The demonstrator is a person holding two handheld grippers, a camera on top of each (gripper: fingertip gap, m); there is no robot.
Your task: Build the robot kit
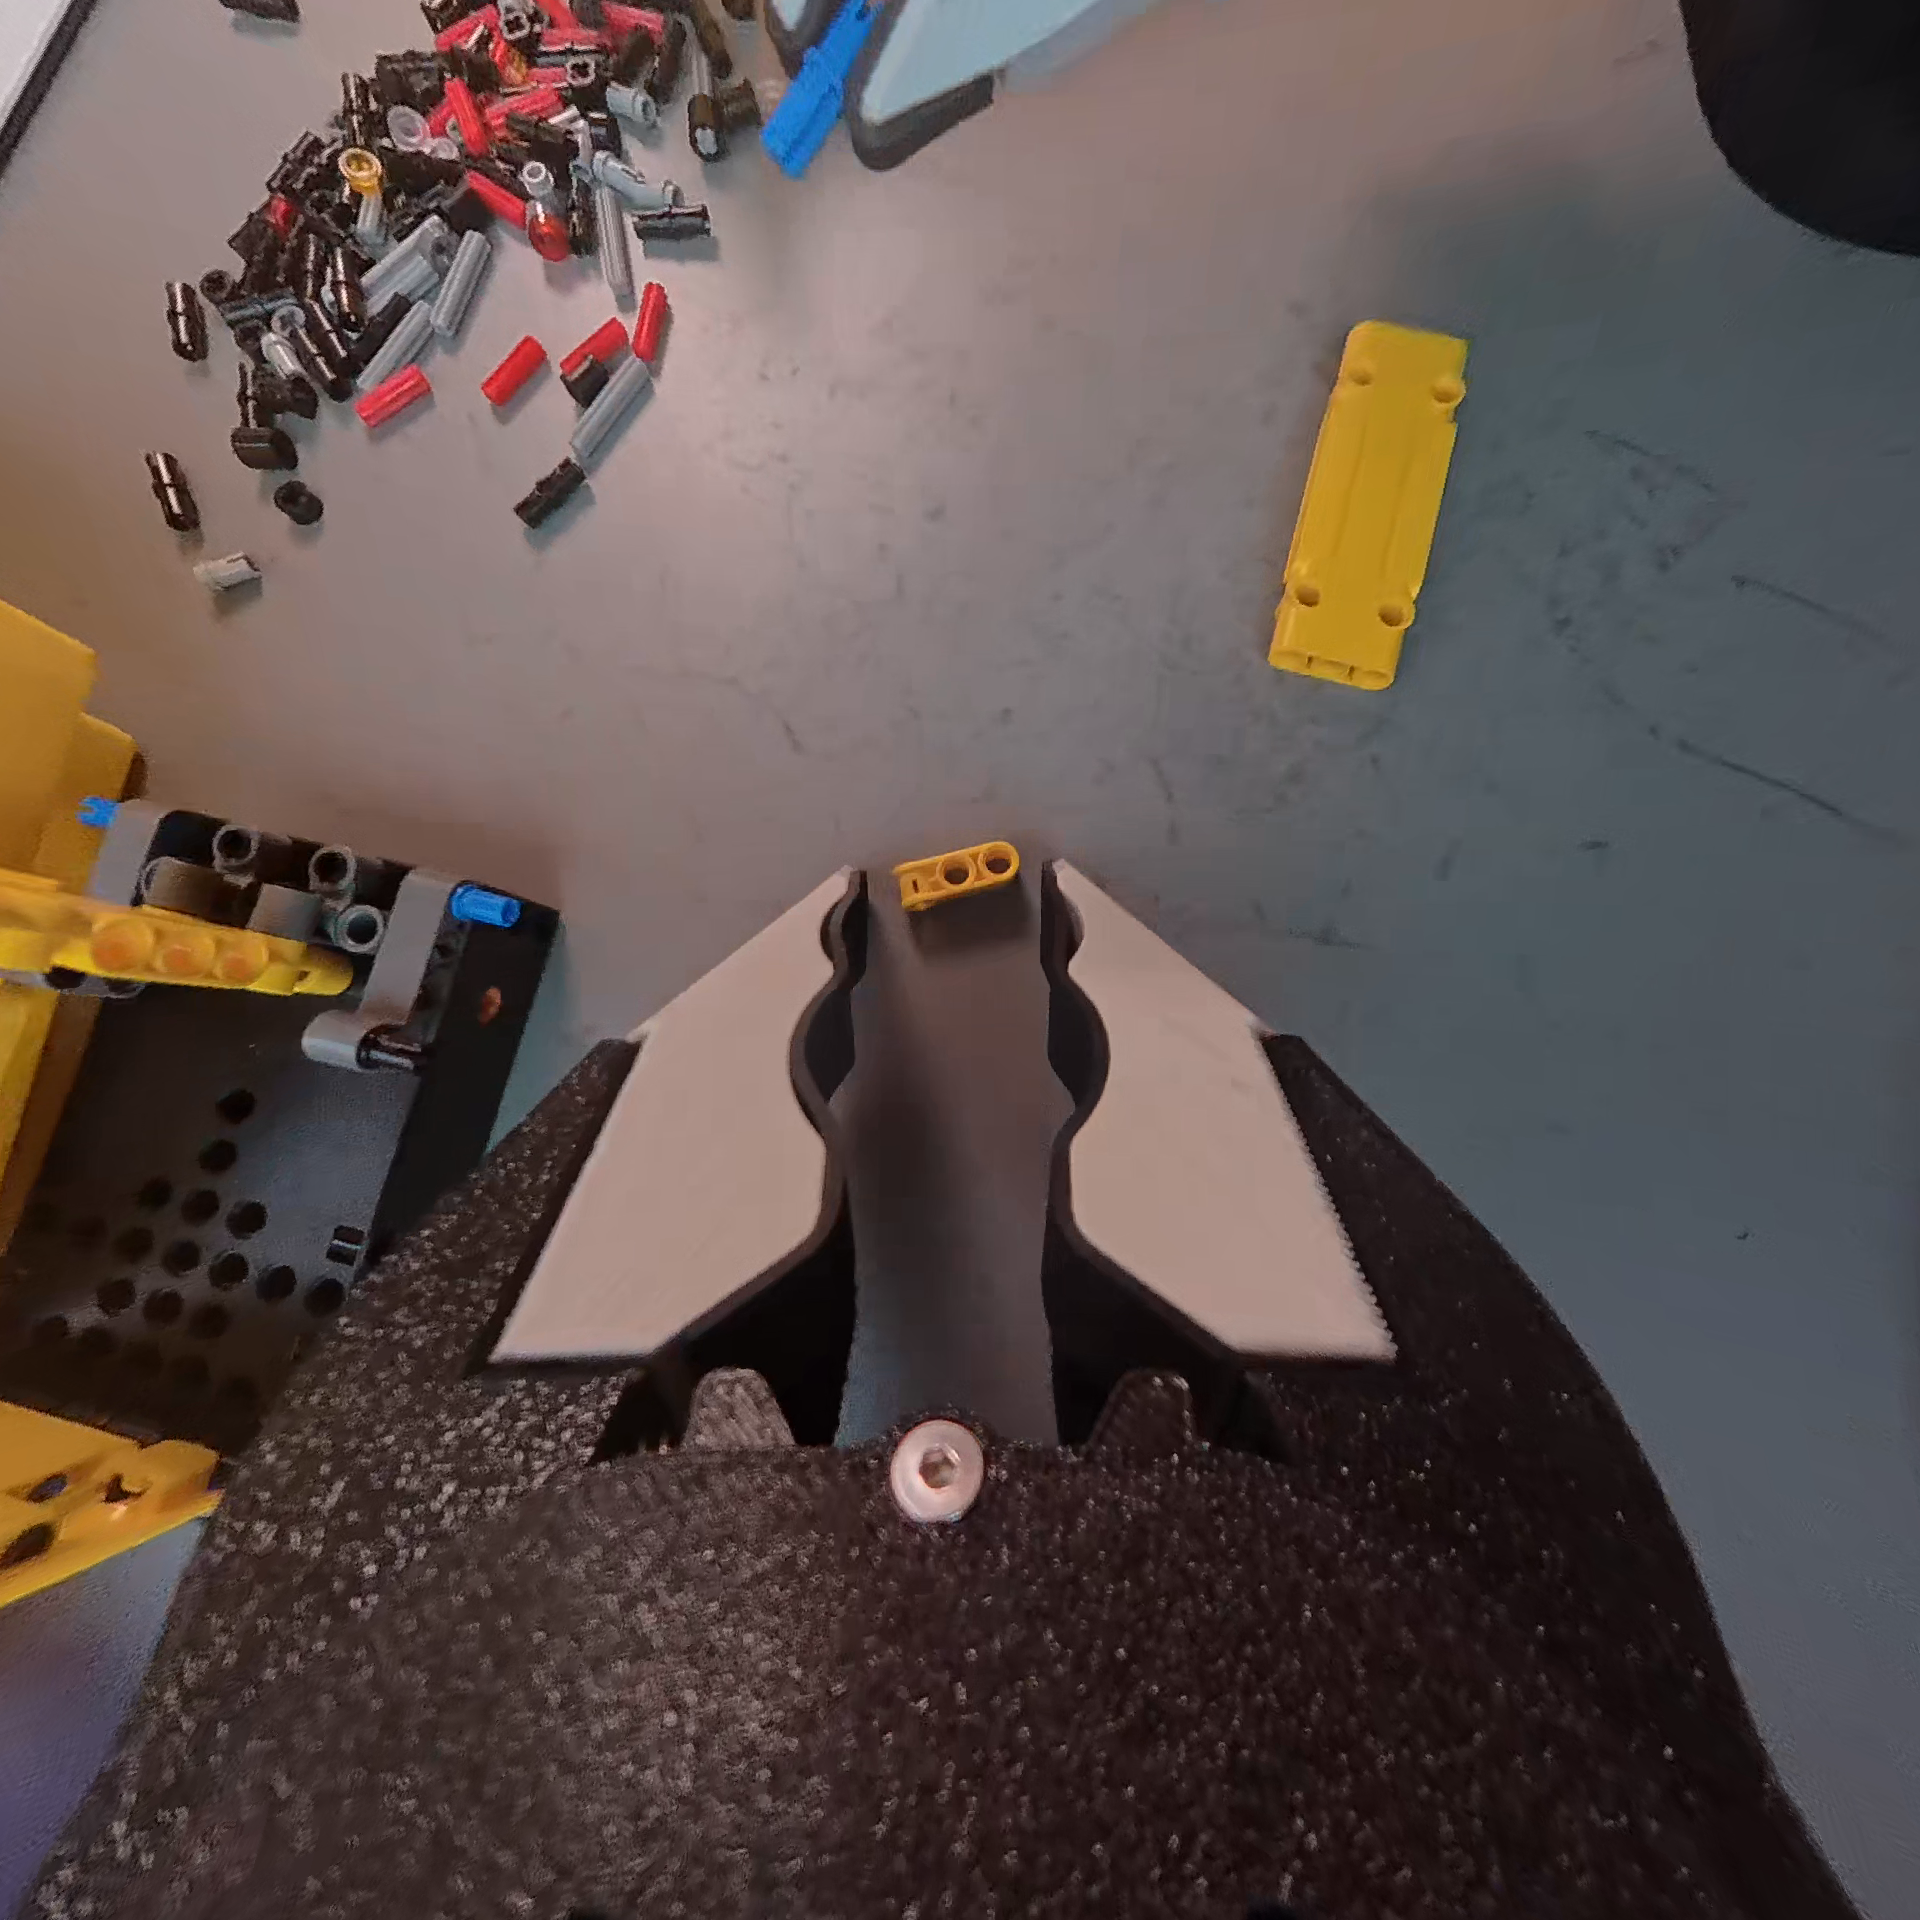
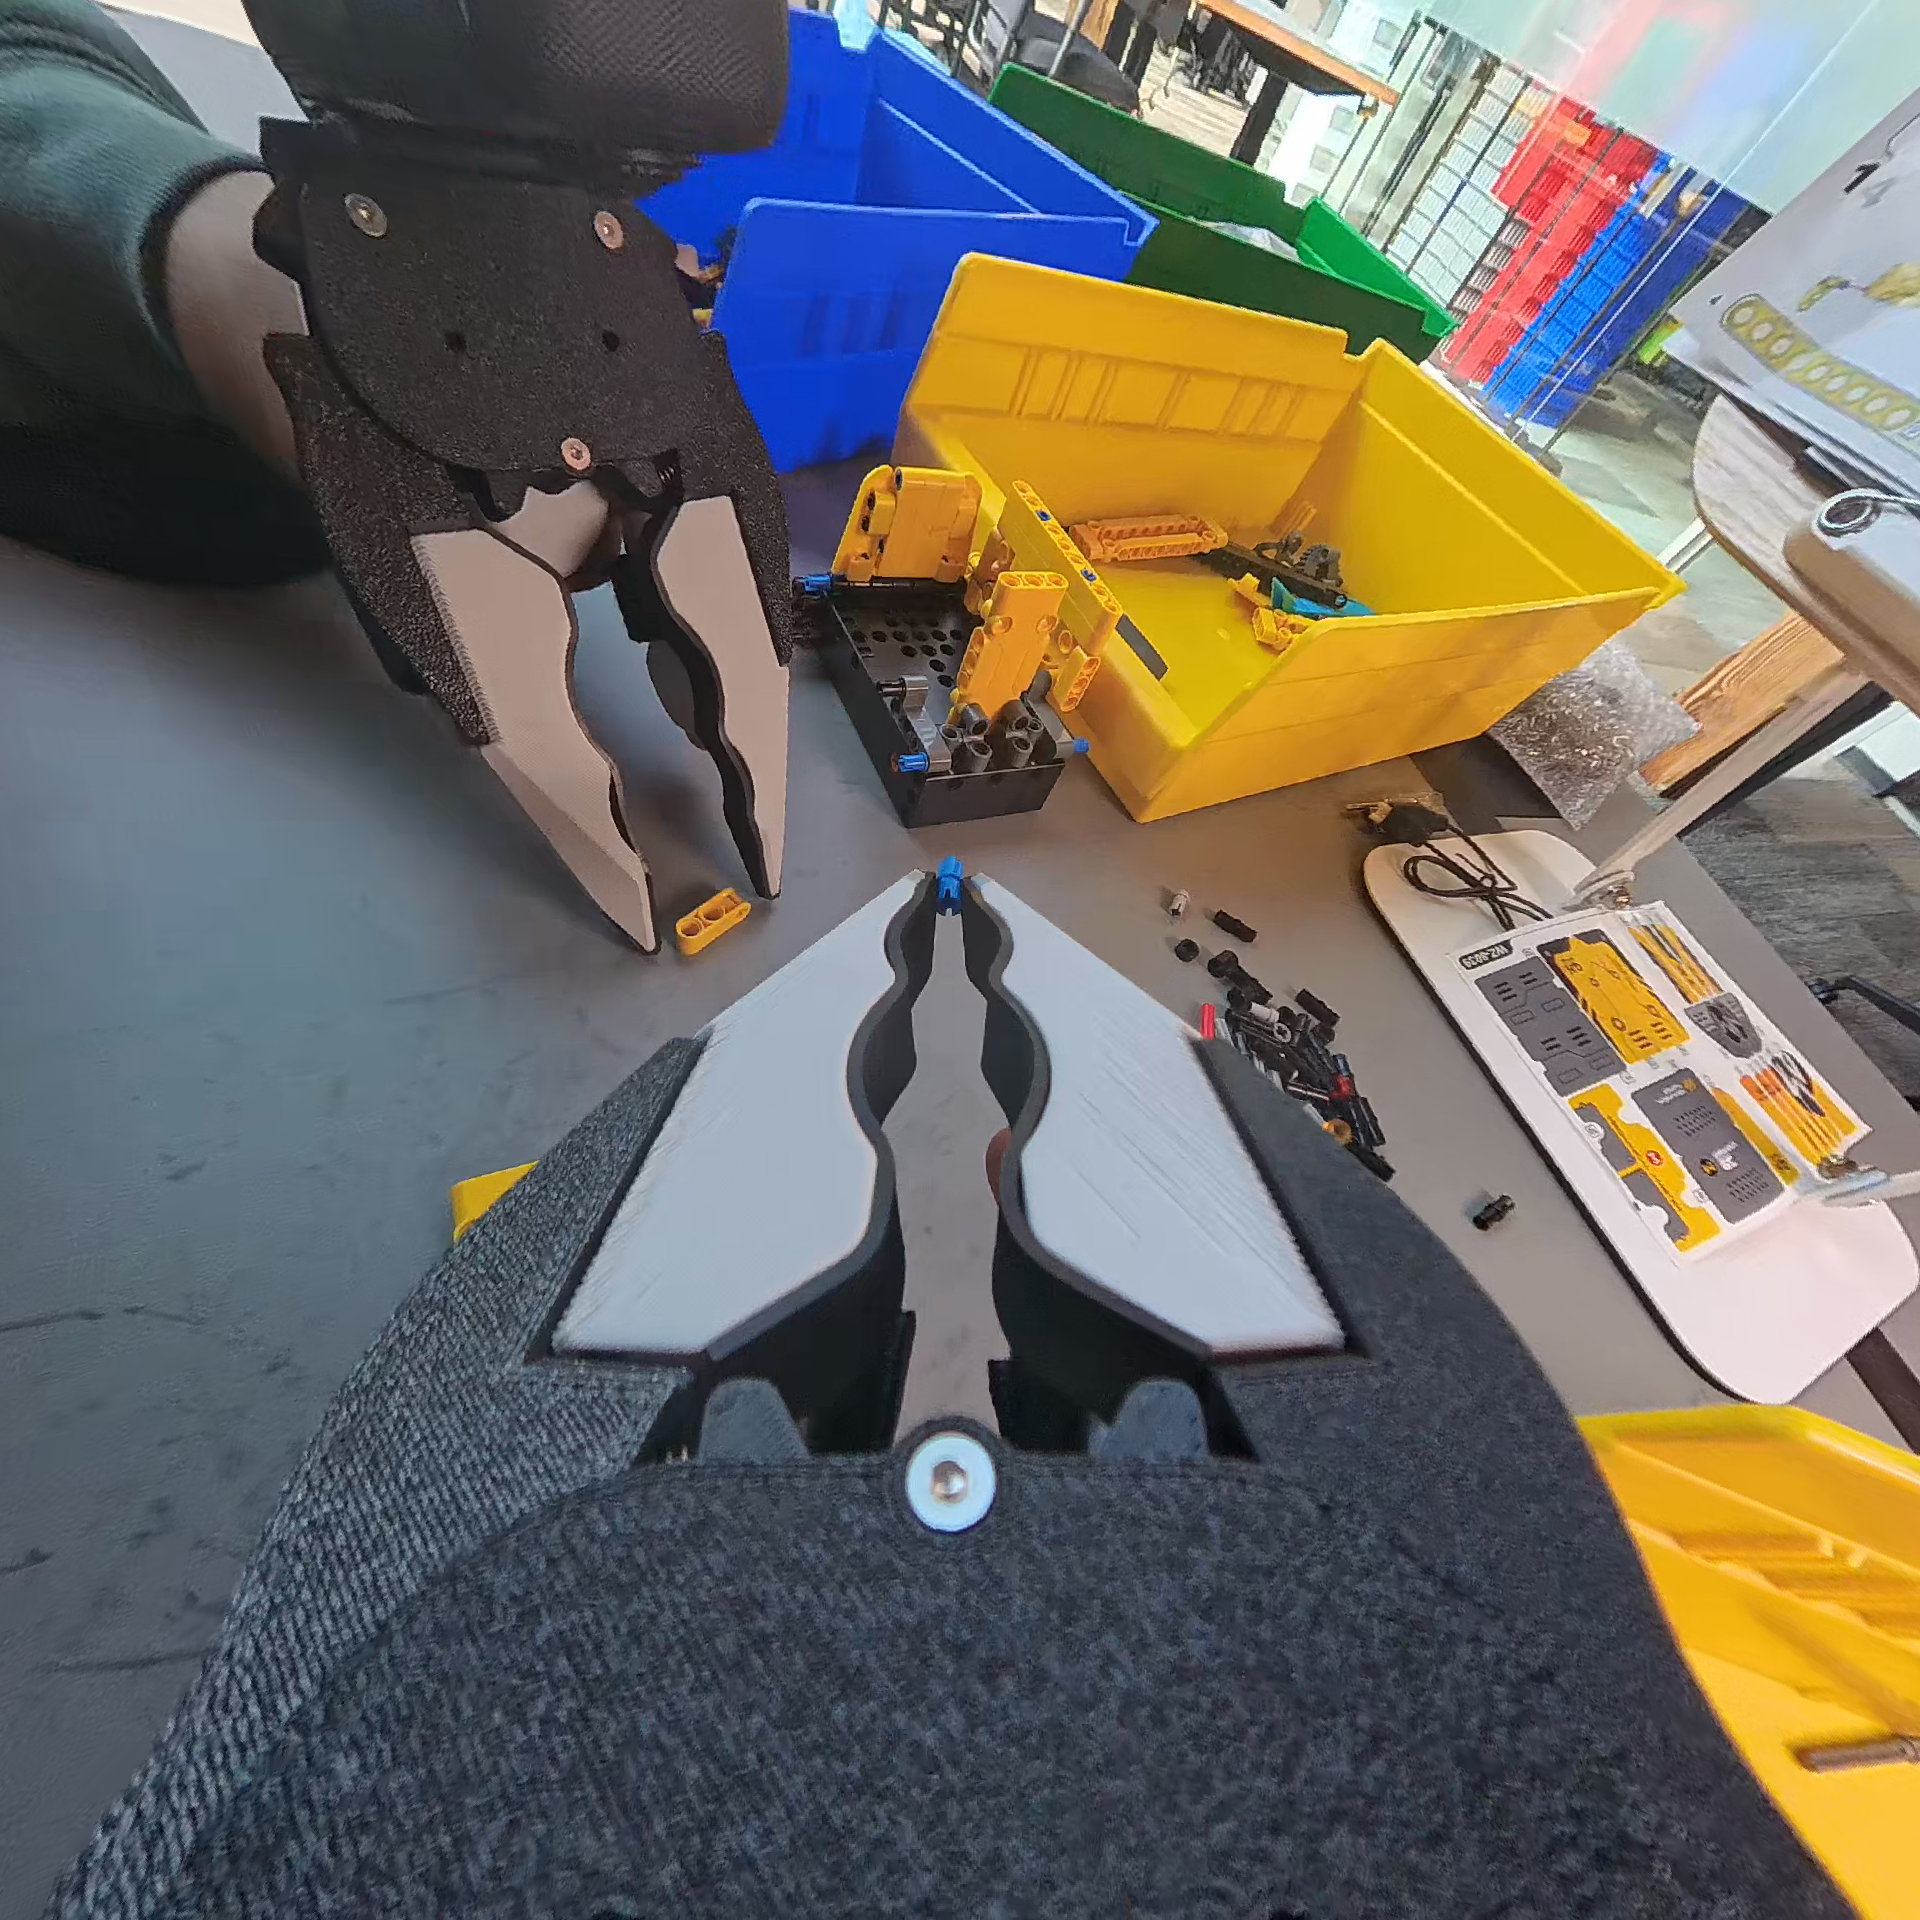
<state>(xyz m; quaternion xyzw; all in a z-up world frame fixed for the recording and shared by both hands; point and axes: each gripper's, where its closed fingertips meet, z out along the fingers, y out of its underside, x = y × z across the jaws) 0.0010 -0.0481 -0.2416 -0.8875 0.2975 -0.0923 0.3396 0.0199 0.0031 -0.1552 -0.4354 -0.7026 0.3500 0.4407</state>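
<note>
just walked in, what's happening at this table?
A person holds two grippers over a grey table strewn with building-toy parts. The left gripper is open, its fingers either side of a small yellow piece lying on the table. The right gripper is shut on a small blue pin. A half-built black and yellow model sits beside a yellow bin.

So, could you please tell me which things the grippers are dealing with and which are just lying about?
In hand or at the fingers:
- right gripper, shut on blue pin
- left gripper, open around yellow beam on the table

Lying about:
- pin pile
- yellow panel
- black model
- yellow bin
- instruction sheet
</note>
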